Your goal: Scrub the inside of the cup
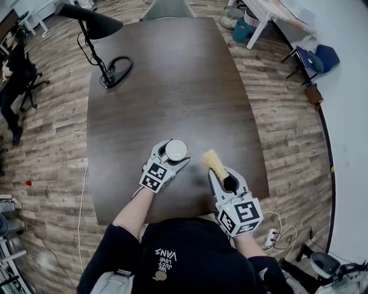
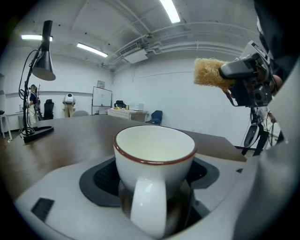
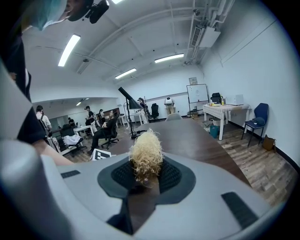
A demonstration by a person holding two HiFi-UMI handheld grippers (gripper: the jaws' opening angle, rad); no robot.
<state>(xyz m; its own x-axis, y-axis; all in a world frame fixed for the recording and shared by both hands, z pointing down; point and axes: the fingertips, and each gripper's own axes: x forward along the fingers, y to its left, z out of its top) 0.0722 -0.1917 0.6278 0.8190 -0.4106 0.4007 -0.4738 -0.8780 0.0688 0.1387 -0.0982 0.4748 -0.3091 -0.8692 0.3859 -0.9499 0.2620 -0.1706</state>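
Clasping the white, red-rimmed ceramic cup [image 2: 154,159], left gripper [image 1: 171,155] fingers press its sides; inside, plain white. Right gripper [image 1: 227,181] fingers pinch a straw-coloured fibre brush [image 3: 146,157].

Bright ceiling strip lights [image 2: 171,10], fisheye-warped edges, sharp focus.

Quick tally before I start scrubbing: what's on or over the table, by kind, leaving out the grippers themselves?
cup: 1
scrubber: 1
desk lamp: 1
Total: 3
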